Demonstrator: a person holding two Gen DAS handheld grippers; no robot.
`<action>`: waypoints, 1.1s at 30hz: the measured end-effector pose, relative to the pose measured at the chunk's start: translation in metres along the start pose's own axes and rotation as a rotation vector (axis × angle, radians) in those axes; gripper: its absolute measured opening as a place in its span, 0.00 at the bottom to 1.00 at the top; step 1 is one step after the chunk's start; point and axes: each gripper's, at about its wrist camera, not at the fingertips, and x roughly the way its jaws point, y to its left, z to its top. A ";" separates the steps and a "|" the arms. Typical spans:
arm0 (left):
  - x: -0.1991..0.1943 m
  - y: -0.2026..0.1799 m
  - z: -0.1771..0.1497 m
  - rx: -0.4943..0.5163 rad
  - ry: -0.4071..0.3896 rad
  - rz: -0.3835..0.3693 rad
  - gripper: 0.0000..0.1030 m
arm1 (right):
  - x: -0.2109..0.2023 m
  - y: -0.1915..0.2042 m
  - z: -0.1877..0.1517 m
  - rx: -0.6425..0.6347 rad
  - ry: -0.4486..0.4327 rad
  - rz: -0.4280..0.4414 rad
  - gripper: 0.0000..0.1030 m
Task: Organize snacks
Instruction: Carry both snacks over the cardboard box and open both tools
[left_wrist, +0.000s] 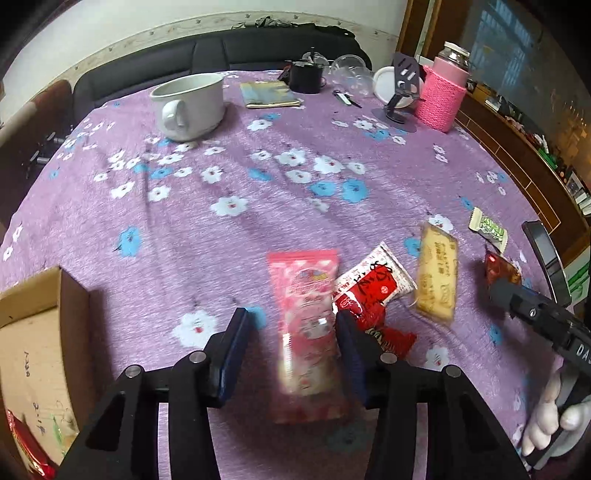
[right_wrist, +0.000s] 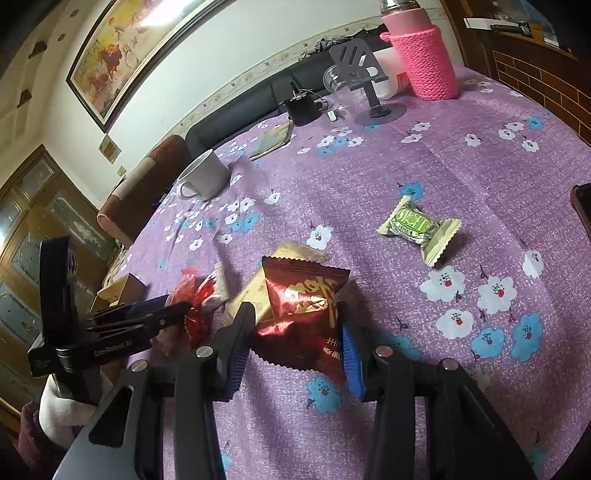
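The pink snack packet (left_wrist: 308, 332) lies between the fingers of the left gripper (left_wrist: 291, 332), its long axis running away from the camera, up and down in the left wrist view; it is blurred, and the blue pads stand clear of its left edge, so the jaws are open around it, not pressing. Just to its right a red-and-white packet (left_wrist: 373, 288) points diagonally toward the upper right, and beyond that a yellow biscuit packet (left_wrist: 437, 271) lies nearly upright in the view. The right gripper (right_wrist: 295, 332) is closed on a dark red foil packet (right_wrist: 306, 295), whose serrated top edge points away from the camera. A green-and-cream candy (right_wrist: 421, 229) rests well apart, its axis slanting. All sit on a purple flowered tablecloth (left_wrist: 221, 229). A cardboard box (left_wrist: 33, 332) stands at the left edge. Farther back stand a white mug (left_wrist: 190, 107), a pink knitted bottle sleeve (left_wrist: 441, 98) and a dark sofa (left_wrist: 240, 48).
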 end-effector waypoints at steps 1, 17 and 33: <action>0.000 -0.005 -0.001 0.020 -0.002 0.007 0.50 | 0.000 0.001 0.000 -0.005 0.001 -0.001 0.41; -0.089 0.075 -0.026 -0.238 -0.132 -0.189 0.23 | -0.007 0.009 -0.003 -0.038 -0.030 -0.019 0.41; -0.138 0.244 -0.083 -0.507 -0.185 -0.052 0.24 | 0.016 0.174 -0.021 -0.267 0.124 0.169 0.41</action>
